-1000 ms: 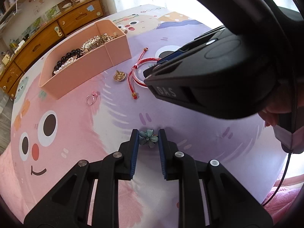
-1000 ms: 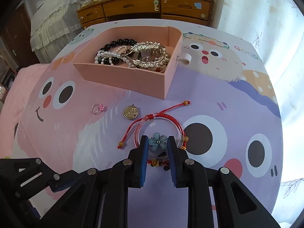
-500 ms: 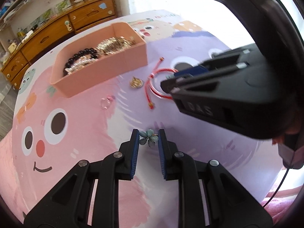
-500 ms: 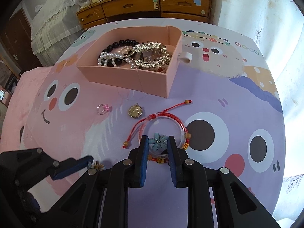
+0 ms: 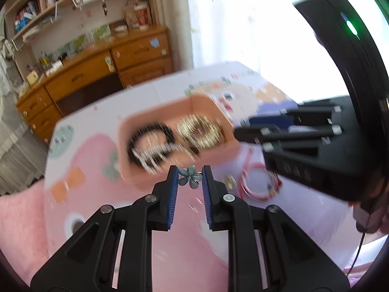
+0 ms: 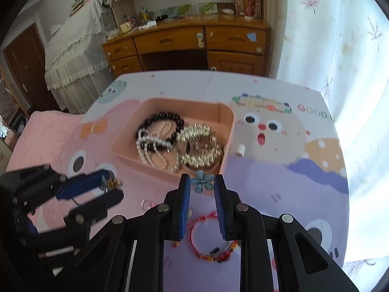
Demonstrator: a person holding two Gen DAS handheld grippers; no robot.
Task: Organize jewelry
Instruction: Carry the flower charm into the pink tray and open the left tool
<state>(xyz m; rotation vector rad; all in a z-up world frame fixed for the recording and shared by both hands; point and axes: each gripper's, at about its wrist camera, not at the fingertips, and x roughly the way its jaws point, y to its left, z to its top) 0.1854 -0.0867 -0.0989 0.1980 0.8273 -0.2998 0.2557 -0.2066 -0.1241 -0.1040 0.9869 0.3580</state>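
Observation:
My left gripper (image 5: 190, 172) is shut on a small blue flower earring (image 5: 192, 179), held in the air just in front of the pink tray (image 5: 136, 170). A matching blue flower earring (image 6: 202, 183) sits between the pads of my right gripper (image 6: 201, 178), which is shut on it at the pink tray's (image 6: 170, 104) near wall. The tray holds a black bead bracelet (image 6: 163, 119), a pearl strand (image 6: 150, 148) and a gold bracelet (image 6: 199, 146). The right gripper (image 5: 243, 132) shows at the right of the left wrist view. The left gripper (image 6: 113, 189) shows at lower left of the right wrist view.
On the cartoon tablecloth (image 6: 279, 177) lie a red cord bracelet (image 6: 209, 238), a pink ring (image 6: 147, 204) and a gold pendant (image 5: 229, 181), all in front of the tray. A wooden dresser (image 6: 184, 41) stands beyond the table's far edge. A bed lies at left.
Both grippers have risen from the cloth with their flower earrings and moved toward the tray. The red bracelet, once ahead of the right gripper, now lies beneath it.

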